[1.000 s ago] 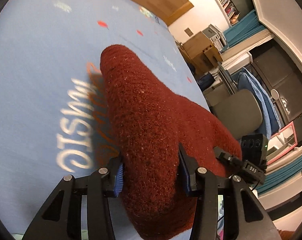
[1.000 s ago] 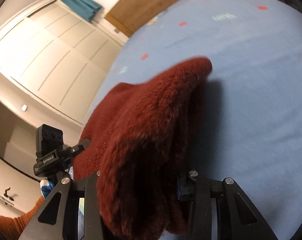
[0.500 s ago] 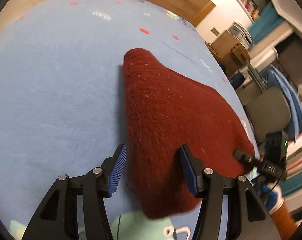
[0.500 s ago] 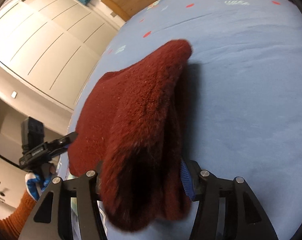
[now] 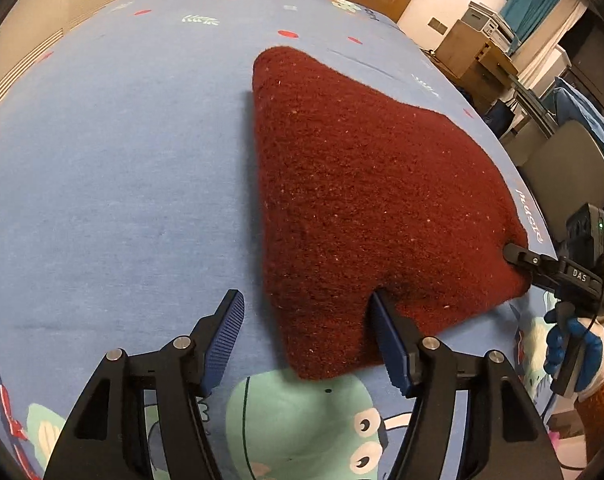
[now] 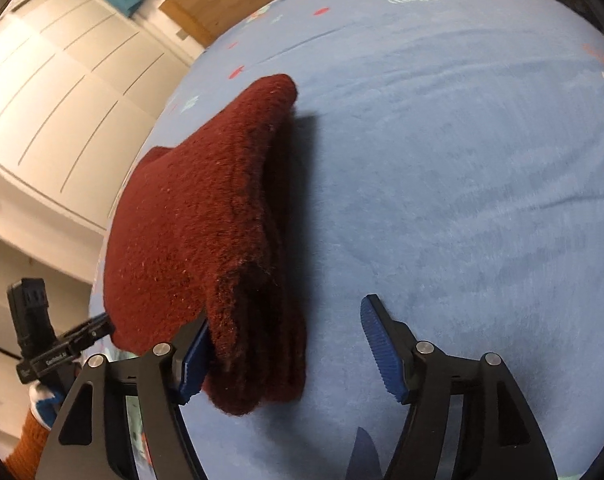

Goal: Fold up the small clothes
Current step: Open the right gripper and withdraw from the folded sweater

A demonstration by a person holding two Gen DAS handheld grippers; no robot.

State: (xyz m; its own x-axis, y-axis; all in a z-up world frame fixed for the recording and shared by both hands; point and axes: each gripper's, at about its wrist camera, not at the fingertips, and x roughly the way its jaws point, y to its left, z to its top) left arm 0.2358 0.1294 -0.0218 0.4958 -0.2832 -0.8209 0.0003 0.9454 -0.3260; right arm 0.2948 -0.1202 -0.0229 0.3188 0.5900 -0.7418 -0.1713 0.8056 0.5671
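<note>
The dark red knit [image 5: 365, 200] lay folded flat on the blue bedsheet [image 5: 114, 168], one thick stack of layers. The left claw [image 5: 305, 344] had just been opening and stood released, the knit's near corner between its jaws with the right pad against the cloth and the left pad clear over the sheet. The right claw [image 6: 286, 356] had likewise just been opening and stood released, its left pad touching the knit's near edge and its right pad well apart from it.
</note>
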